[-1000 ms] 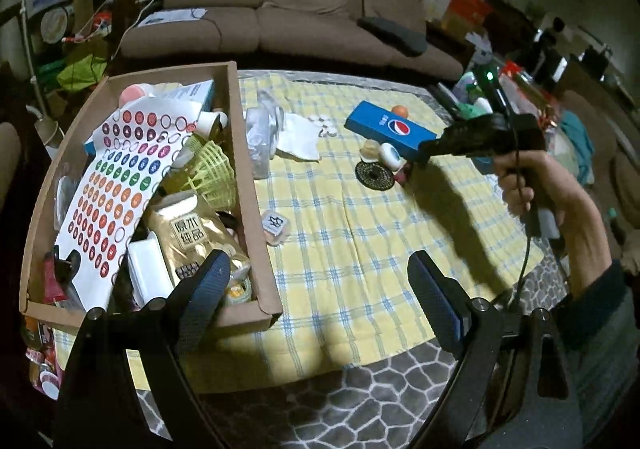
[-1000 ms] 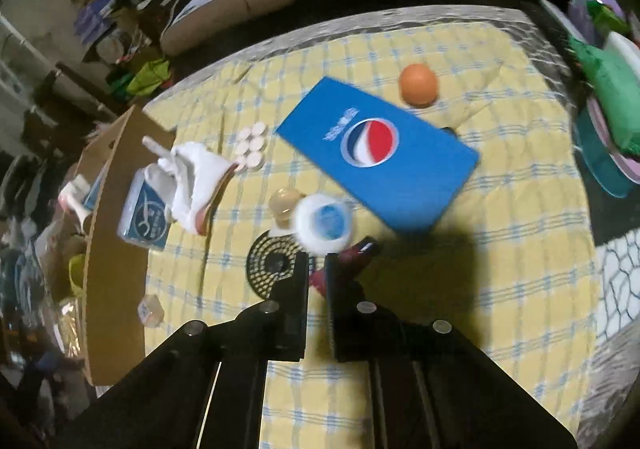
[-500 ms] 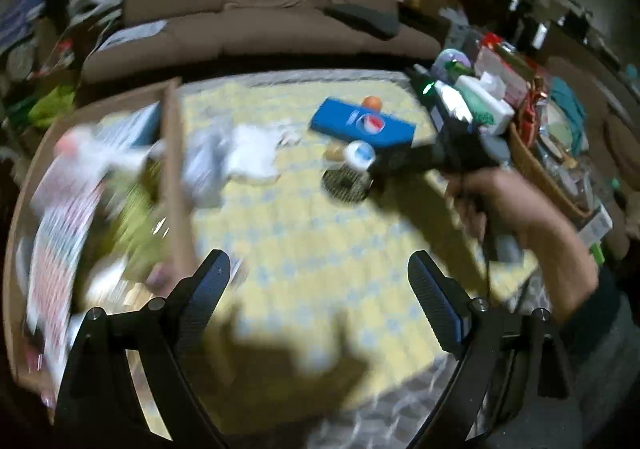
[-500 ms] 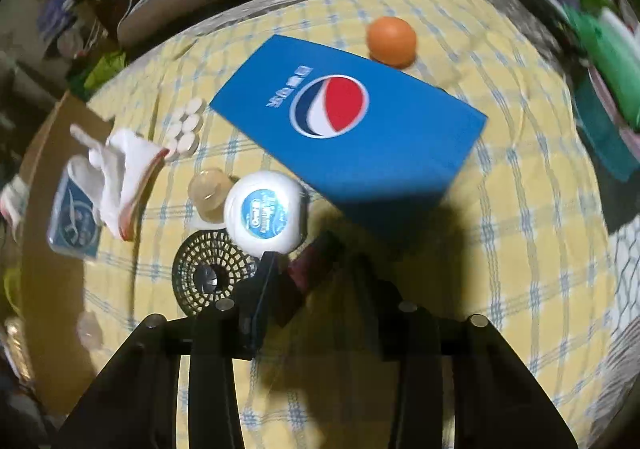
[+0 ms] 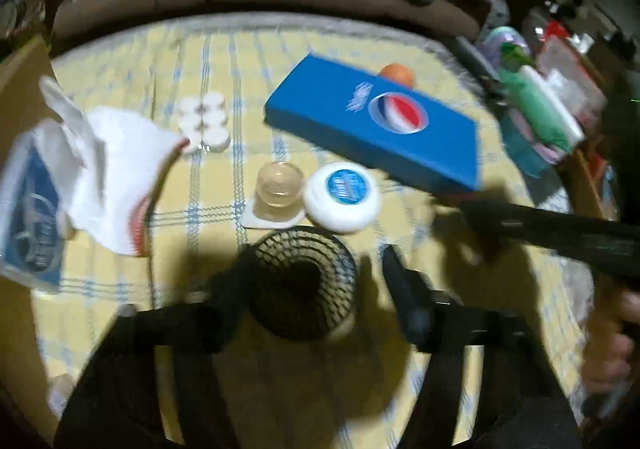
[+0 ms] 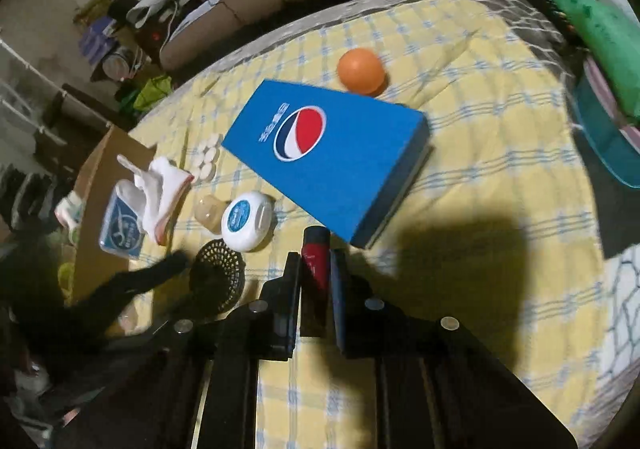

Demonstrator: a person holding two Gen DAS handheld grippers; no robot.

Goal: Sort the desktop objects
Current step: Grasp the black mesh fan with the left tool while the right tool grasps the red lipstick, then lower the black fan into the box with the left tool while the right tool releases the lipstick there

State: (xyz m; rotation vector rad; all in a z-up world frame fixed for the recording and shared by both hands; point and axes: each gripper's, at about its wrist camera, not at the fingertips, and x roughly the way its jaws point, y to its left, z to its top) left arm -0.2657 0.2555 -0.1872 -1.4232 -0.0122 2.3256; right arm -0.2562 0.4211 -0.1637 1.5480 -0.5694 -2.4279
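Beside the Pepsi box (image 6: 320, 153), a red tube (image 6: 316, 265) is pinched by the right gripper (image 6: 316, 273), the left gripper (image 5: 316, 281) is spread around a mesh cup (image 5: 302, 281), and most items remain unsorted.

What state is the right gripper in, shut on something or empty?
Shut on something. In the right wrist view the right gripper has its jaws closed on a dark red tube, which sticks out toward the blue Pepsi box.
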